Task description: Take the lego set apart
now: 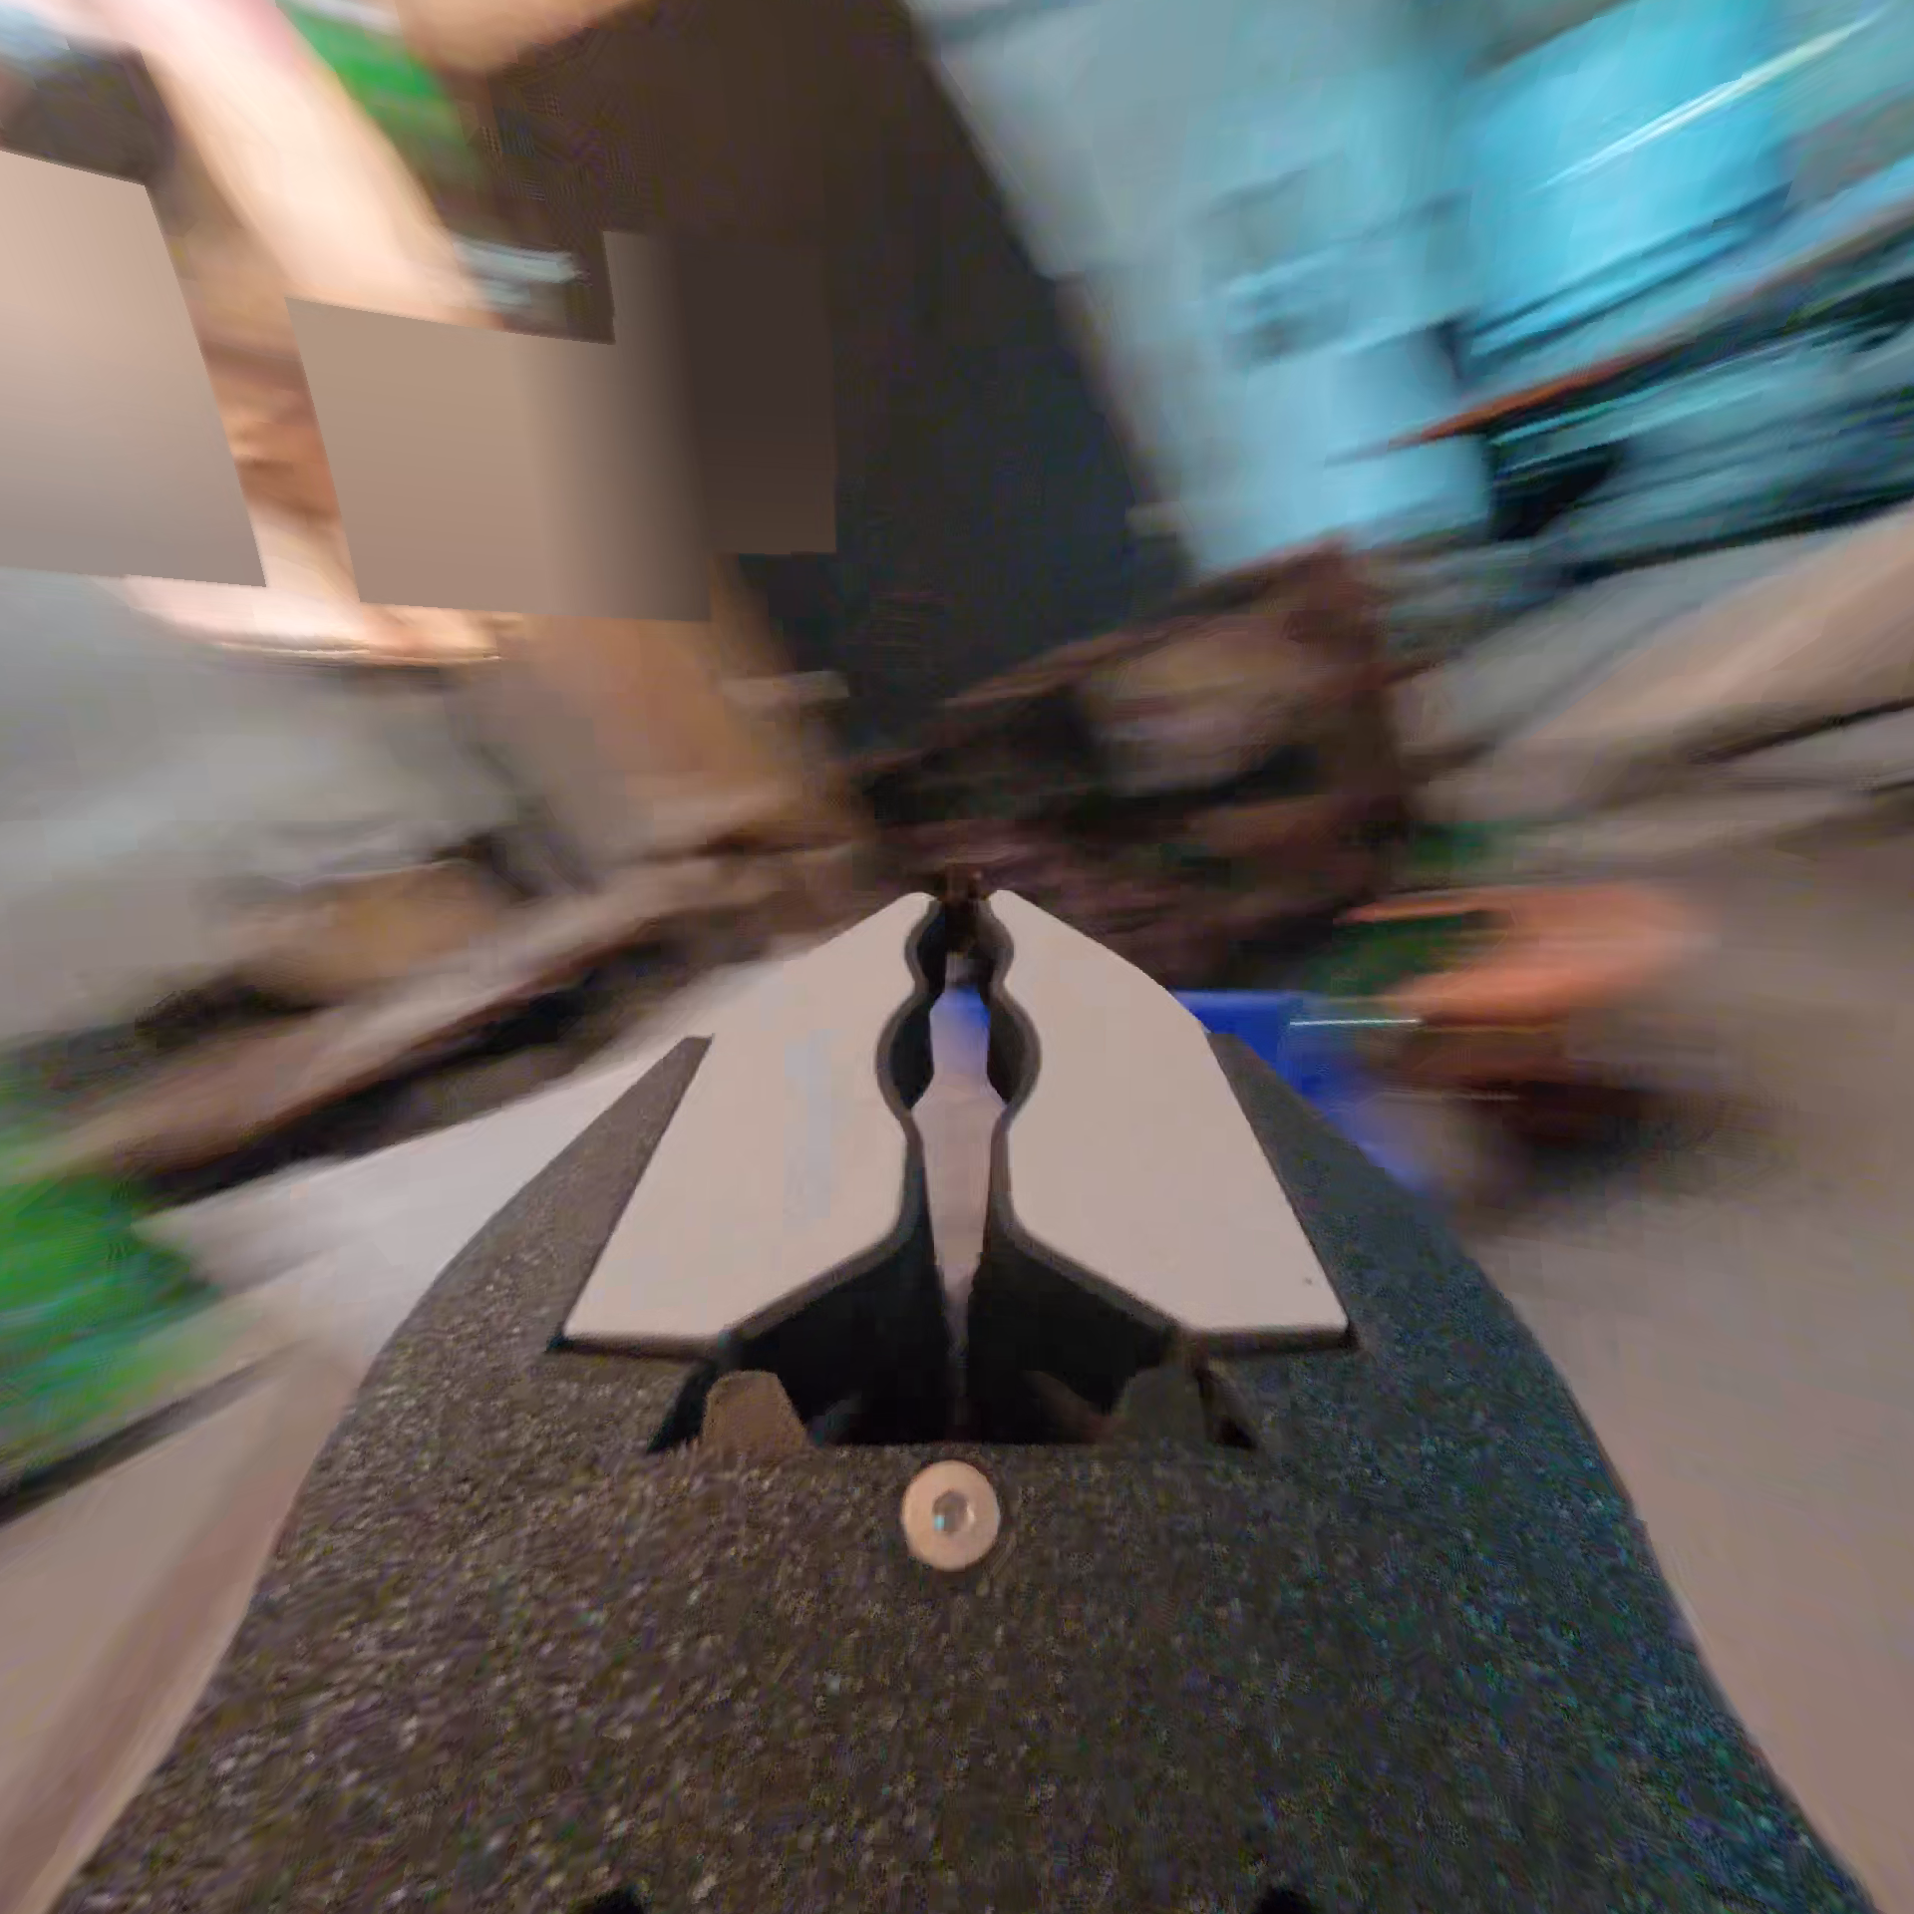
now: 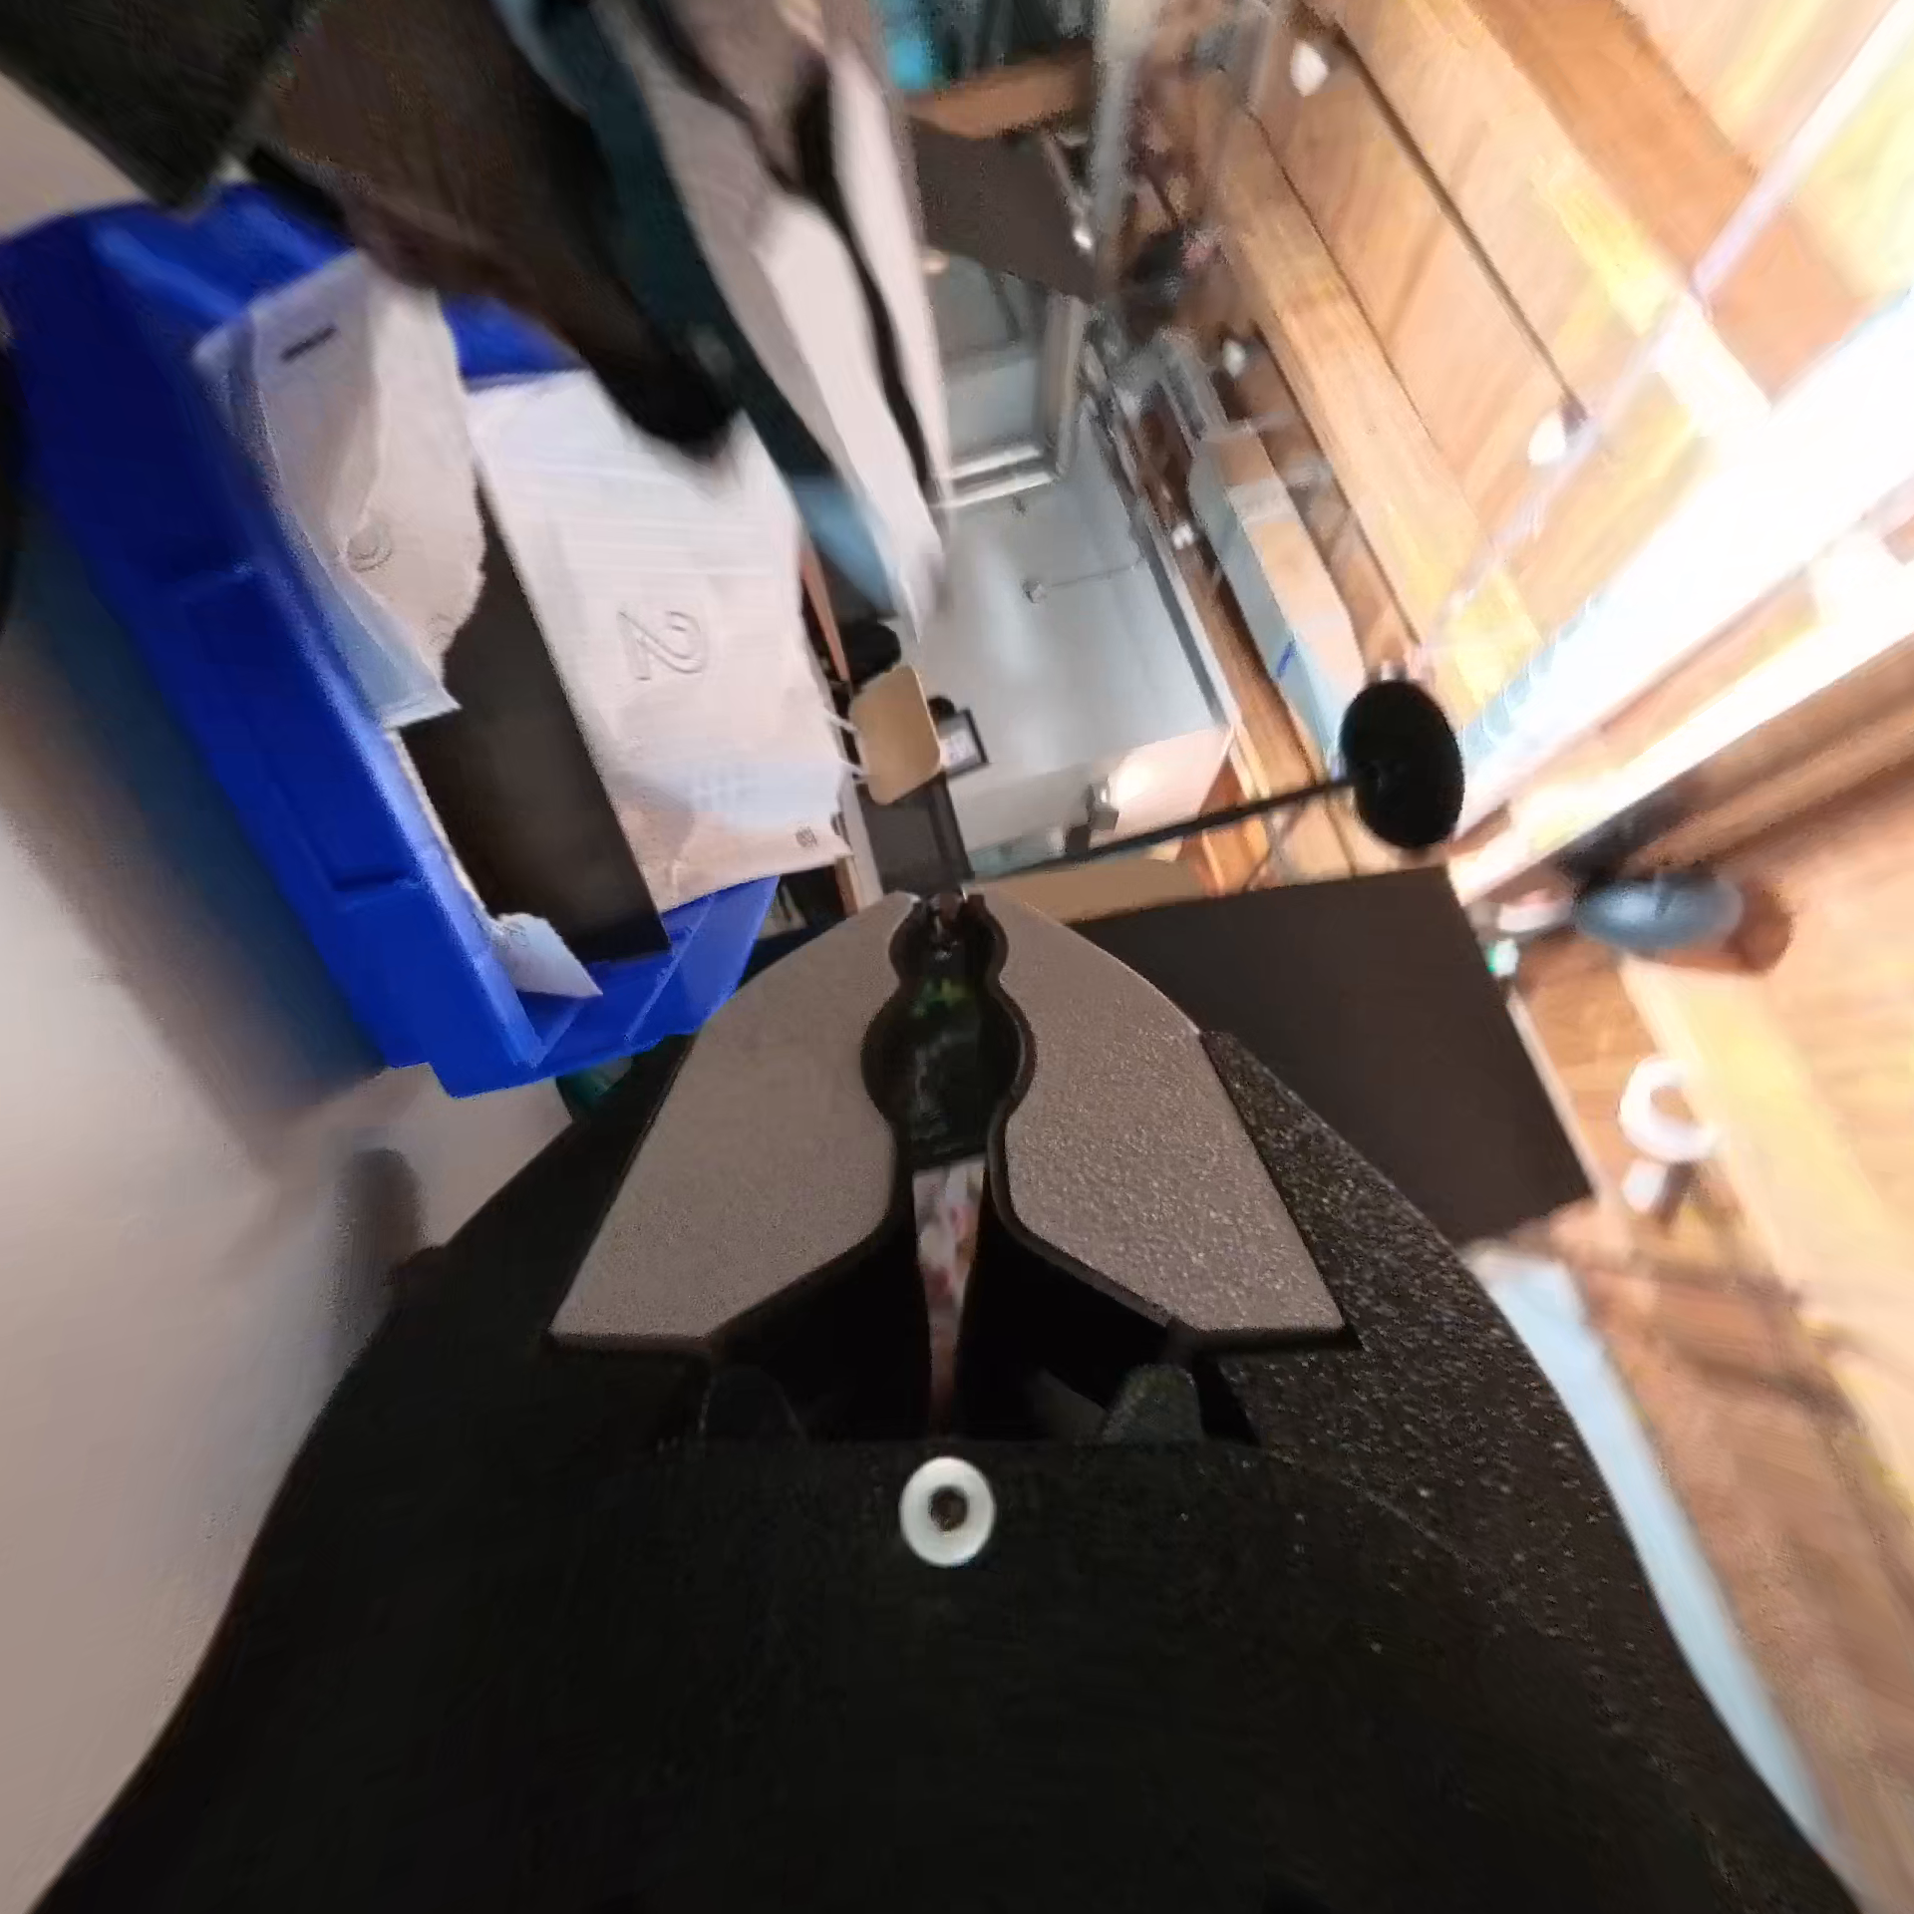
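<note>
The left wrist view is badly motion-blurred. My left gripper (image 1: 961, 903) is shut, with a small dark piece (image 1: 959, 911) pinched at its tips. Beyond it lies a blurred brown and dark mass with green bits, likely the lego set (image 1: 1139, 766). My right gripper (image 2: 948, 914) is shut and rolled sideways, raised off the table. A dark piece with green flecks (image 2: 945, 1046) fills the gap between its fingers. I cannot make out its shape.
A blue bin (image 2: 259, 663) holding white bags and a black box sits just left of the right gripper; it also shows in the left wrist view (image 1: 1243, 1020). A black mat (image 2: 1326, 1046) lies to the right. Blurred green patches (image 1: 73, 1295) are at the left.
</note>
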`<move>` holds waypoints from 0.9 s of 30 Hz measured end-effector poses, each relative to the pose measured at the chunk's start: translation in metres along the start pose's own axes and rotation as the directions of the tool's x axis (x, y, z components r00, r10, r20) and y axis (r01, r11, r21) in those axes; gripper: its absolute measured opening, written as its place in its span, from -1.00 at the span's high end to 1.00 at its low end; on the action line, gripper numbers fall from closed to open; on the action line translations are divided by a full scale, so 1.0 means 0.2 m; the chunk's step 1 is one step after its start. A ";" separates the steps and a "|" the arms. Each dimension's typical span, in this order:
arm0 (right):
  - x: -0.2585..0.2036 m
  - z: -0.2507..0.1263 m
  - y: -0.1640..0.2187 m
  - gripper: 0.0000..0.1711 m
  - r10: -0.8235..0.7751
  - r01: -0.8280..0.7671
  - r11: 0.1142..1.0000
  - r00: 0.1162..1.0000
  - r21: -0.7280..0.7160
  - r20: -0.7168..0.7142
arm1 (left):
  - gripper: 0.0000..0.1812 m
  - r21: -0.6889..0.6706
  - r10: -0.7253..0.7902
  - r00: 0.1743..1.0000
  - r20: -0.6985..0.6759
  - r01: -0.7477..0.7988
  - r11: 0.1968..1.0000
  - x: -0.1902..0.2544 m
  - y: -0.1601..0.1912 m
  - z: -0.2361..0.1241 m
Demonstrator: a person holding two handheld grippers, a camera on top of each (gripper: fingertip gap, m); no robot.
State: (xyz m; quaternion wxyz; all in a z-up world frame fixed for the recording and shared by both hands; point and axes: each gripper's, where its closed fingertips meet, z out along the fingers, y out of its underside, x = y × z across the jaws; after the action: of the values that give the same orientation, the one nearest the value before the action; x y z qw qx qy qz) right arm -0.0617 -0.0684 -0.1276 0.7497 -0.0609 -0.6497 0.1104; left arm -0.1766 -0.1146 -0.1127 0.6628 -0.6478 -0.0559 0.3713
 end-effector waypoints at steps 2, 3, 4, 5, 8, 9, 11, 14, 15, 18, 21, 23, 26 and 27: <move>0.06 -0.07 0.04 0.94 0.235 -0.235 0.972 0.972 0.008 -0.002 | 0.95 0.032 -0.397 0.904 -0.160 0.407 0.913 -0.19 -0.06 -0.07; 0.06 -0.08 0.02 0.93 0.310 -0.311 0.949 0.950 0.054 0.022 | 0.96 0.082 -0.383 0.889 -0.252 0.414 0.906 -0.14 -0.17 -0.11; 0.05 -0.06 0.04 0.93 0.332 -0.333 0.941 0.943 0.059 0.028 | 0.95 0.104 -0.241 0.940 -0.241 0.272 0.957 -0.07 -0.24 -0.12; 0.04 -0.03 0.07 0.93 0.340 -0.341 0.939 0.940 0.039 0.038 | 0.95 0.134 -0.175 0.941 -0.289 0.221 0.966 0.03 -0.32 -0.13; 0.07 -0.04 0.09 0.93 0.404 -0.408 0.911 0.913 0.063 0.061 | 0.95 0.182 -0.206 0.881 -0.425 0.306 0.934 0.17 -0.47 -0.15; 0.08 -0.05 0.09 0.93 0.426 -0.431 0.899 0.902 0.075 0.071 | 0.95 0.169 -0.233 0.861 -0.452 0.339 0.926 0.18 -0.47 -0.15; 0.12 -0.07 0.06 0.93 0.482 -0.489 0.865 0.872 0.111 0.084 | 0.95 0.137 -0.282 0.821 -0.497 0.394 0.909 0.22 -0.45 -0.14; 0.17 -0.08 0.00 0.92 0.597 -0.614 0.771 0.789 0.168 0.145 | 0.95 0.115 -0.320 0.790 -0.523 0.437 0.892 0.26 -0.43 -0.15; 0.18 -0.08 -0.01 0.92 0.638 -0.660 0.729 0.751 0.179 0.173 | 0.95 0.113 -0.322 0.787 -0.526 0.441 0.890 0.28 -0.43 -0.15; 0.22 -0.11 -0.05 0.92 0.725 -0.767 0.604 0.642 0.216 0.250 | 0.95 0.106 -0.320 0.786 -0.529 0.435 0.894 0.30 -0.40 -0.17; 0.25 -0.13 -0.09 0.92 0.775 -0.839 0.490 0.543 0.236 0.323 | 0.95 0.097 -0.314 0.785 -0.534 0.427 0.899 0.32 -0.38 -0.19; 0.27 -0.14 -0.09 0.92 0.797 -0.871 0.429 0.490 0.241 0.353 | 0.95 0.091 -0.319 0.778 -0.541 0.431 0.898 0.33 -0.37 -0.21; 0.27 -0.14 -0.10 0.92 0.796 -0.884 0.409 0.467 0.228 0.384 | 0.94 0.082 -0.310 0.783 -0.539 0.414 0.906 0.33 -0.35 -0.24; 0.26 -0.14 -0.11 0.92 0.787 -0.880 0.422 0.475 0.218 0.393 | 0.94 0.075 -0.305 0.790 -0.532 0.403 0.912 0.32 -0.33 -0.25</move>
State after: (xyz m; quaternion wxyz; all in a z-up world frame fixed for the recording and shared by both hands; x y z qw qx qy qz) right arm -0.0254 -0.0752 -0.0773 0.5079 -0.2127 -0.5772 0.6031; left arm -0.0753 -0.1118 -0.0871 0.7687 -0.6359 0.0348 0.0591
